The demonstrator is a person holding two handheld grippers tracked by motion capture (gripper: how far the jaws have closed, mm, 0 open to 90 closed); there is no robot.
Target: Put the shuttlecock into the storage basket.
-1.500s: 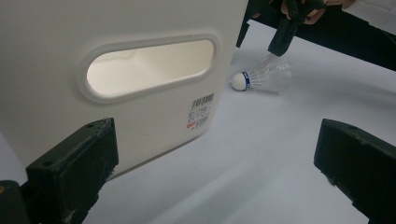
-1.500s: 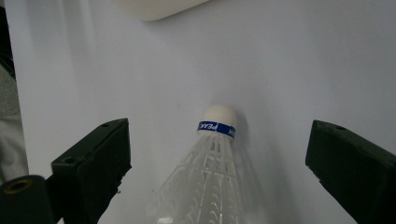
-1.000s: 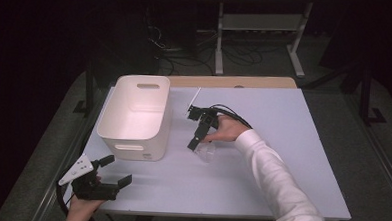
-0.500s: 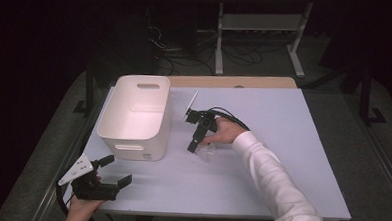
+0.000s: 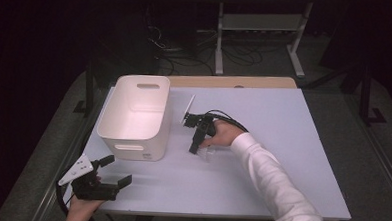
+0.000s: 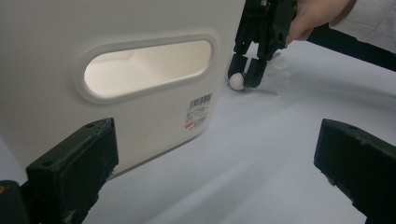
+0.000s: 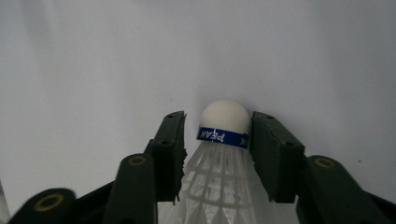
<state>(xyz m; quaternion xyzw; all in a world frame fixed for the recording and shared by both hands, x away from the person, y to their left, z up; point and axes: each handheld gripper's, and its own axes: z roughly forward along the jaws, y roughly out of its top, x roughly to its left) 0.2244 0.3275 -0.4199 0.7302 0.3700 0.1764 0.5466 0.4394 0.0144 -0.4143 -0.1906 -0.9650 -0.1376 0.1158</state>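
right hand-held gripper: its jaws have just been closing and now sit against both sides of the shuttlecock, pinching it at the blue band just below the cork; gripping there rather than on the skirt probably spares the feathers from crushing
shuttlecock: lies on the surface just beside the white bin, near its front right corner; in the left gripper view the round cork shows between the far jaws, resting on or just above the surface, i cannot tell which; skirt trails back toward the person's hand
angle of approach: right hand-held gripper points down and toward the person's side, so both jaws can straddle the narrow neck from above
left hand-held gripper: jaws spread wide with nothing between them; held at the near left corner of the surface, well apart from the shuttlecock, likely parked out of the way while the other side works
white bin: open top, handle slot facing the left hand-held gripper; standing this close, it looks like the likely drop spot, though that is a guess
step in hand: securing the grasp; lift not yet begun
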